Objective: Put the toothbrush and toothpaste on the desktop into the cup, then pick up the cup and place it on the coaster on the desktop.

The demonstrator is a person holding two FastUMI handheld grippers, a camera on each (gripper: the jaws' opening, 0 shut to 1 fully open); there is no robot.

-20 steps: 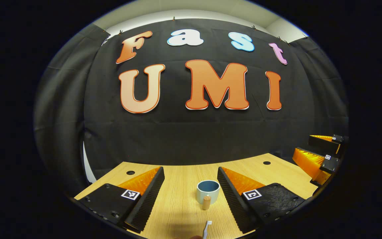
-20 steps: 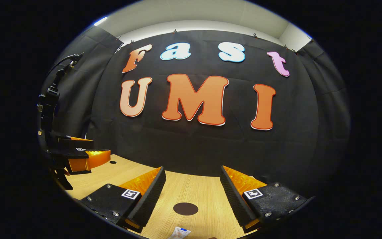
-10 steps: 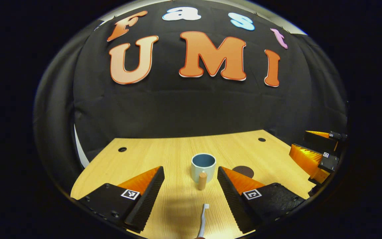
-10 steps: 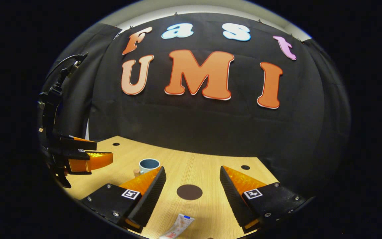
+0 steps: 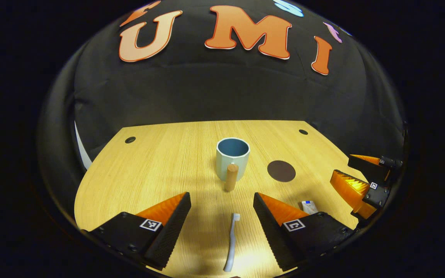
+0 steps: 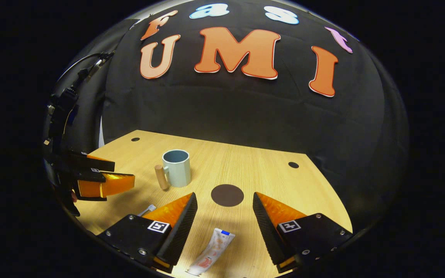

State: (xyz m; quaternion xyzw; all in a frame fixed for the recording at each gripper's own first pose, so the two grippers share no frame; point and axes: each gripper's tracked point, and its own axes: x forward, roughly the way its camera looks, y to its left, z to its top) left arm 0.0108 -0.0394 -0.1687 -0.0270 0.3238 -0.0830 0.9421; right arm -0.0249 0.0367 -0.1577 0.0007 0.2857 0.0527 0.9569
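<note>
Wooden desktop (image 5: 160,162) w/ cup (image 5: 232,156) at 12 o'clock of left gripper (image 5: 222,204), toothbrush (image 5: 231,242) flat betw. its spread fingers; toothpaste (image 6: 211,251) betw. right gripper's (image 6: 224,206) parted fingers, coaster (image 6: 227,195) ahead. Handle is best straddled mid-length, then closed on squarely

Two handheld wedge-fingered grippers

The left gripper (image 5: 222,202) and right gripper (image 6: 224,200) each have ribbed, tapering fingers on bolted plates bearing square coded tags; cables (image 6: 85,63) trail above the left gripper in the right gripper view.
</note>
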